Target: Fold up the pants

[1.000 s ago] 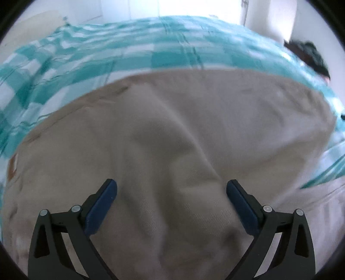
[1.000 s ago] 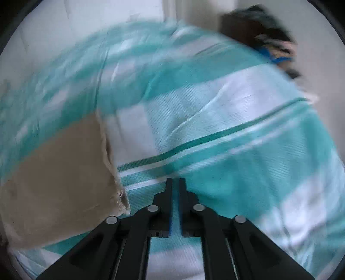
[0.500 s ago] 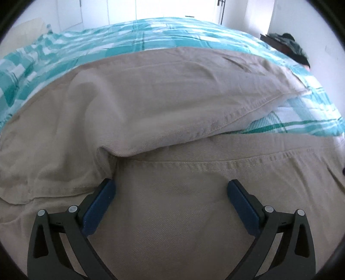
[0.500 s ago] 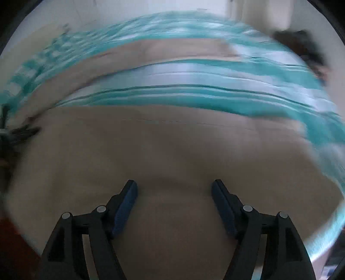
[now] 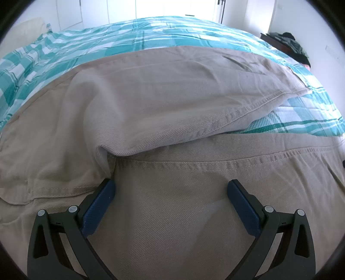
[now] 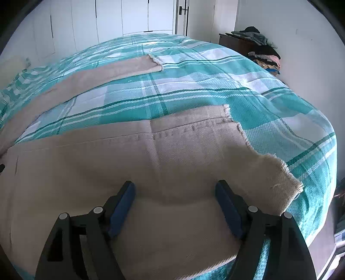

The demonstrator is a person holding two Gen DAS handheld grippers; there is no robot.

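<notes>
Beige pants [image 5: 172, 112] lie spread on a teal and white checked bedspread [image 5: 133, 41]. In the left wrist view the two legs part at the crotch, just ahead of my left gripper [image 5: 170, 191], which is open and low over the near leg. In the right wrist view the near leg [image 6: 151, 163] runs across, its frayed hem [image 6: 286, 172] at the right. My right gripper [image 6: 175, 196] is open over it, holding nothing. The far leg [image 6: 103, 73] lies apart, further back on the bedspread [image 6: 194, 81].
A dark dresser with piled clothes [image 6: 258, 49] stands against the right wall; it also shows in the left wrist view [image 5: 289, 43]. White wardrobe doors [image 6: 133, 17] are behind the bed. The bed's right edge [image 6: 325, 172] drops off near the hem.
My right gripper has opened and swung from the bedspread to above the near leg. My left gripper has settled low by the crotch. Both views have steadied.
</notes>
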